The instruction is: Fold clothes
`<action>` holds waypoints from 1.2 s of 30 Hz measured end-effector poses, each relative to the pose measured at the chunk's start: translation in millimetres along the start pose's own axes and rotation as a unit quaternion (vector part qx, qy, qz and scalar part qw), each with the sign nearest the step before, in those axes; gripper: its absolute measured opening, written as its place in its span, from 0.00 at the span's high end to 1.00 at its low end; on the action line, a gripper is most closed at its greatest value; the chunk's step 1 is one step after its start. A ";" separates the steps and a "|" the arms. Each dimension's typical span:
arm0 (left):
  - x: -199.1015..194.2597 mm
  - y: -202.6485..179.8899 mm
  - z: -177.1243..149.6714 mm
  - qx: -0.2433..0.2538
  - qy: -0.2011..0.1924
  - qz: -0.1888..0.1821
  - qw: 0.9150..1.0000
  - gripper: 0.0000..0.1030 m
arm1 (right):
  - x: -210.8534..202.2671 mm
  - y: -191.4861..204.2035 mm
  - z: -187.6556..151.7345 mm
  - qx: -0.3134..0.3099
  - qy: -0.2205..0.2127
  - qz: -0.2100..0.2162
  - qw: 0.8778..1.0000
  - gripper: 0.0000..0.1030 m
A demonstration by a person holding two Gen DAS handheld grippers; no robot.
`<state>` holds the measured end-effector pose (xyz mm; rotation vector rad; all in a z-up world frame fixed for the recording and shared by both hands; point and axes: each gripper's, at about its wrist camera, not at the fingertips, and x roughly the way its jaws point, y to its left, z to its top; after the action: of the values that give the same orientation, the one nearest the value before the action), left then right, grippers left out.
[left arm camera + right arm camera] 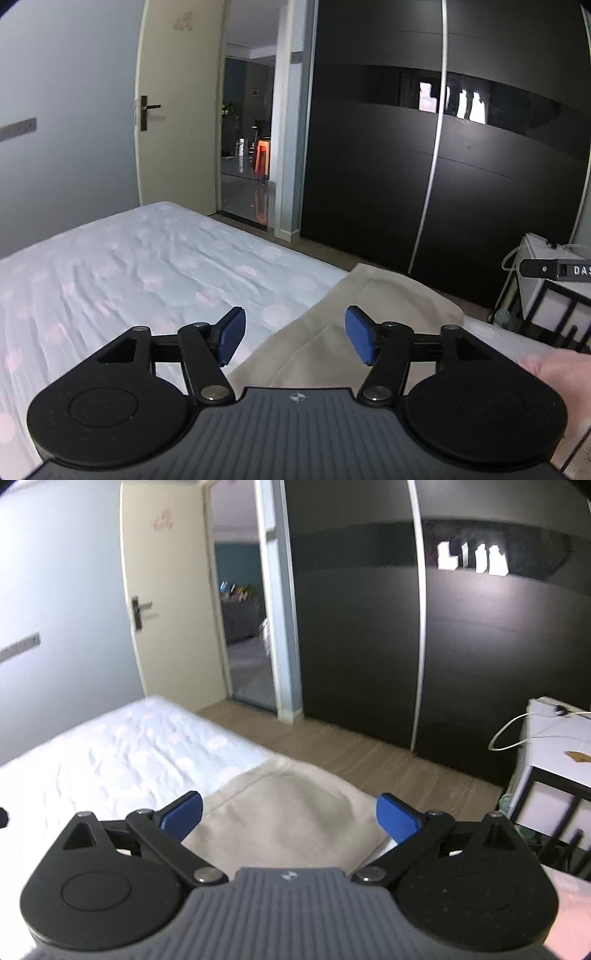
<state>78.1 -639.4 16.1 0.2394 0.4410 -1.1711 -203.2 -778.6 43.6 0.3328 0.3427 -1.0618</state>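
From where I stood, the bed [129, 266] ran off toward ten o'clock, its pale sheet [122, 746] dotted with faint pink spots. At eleven o'clock a cream door [177, 110] stood open — beyond it a hallway, with something orange [261, 157] I could not make out. A dark sliding wardrobe [443, 177] filled one o'clock. At three o'clock stood a white side table [554, 746] with a white cable [506, 734] looped off it — wood floor [351, 749] beneath.
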 end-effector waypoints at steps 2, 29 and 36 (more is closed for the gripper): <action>-12.1 -11.2 2.4 0.006 -0.009 0.000 1.000 0.33 | -26.0 6.9 -14.3 0.014 -0.018 -0.010 1.000 0.01; -56.1 -70.2 -89.4 -0.019 0.036 0.050 0.998 0.26 | -90.6 69.6 -145.1 -0.042 0.017 -0.007 0.999 0.01; -62.5 -79.5 -98.0 -0.004 0.031 0.050 0.998 0.26 | -88.7 77.7 -153.0 -0.045 0.020 -0.011 0.999 0.01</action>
<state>-35.7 -577.7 -39.2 0.2879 0.4835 -1.0649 -190.9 -609.1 -48.0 0.2704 0.4289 -1.0588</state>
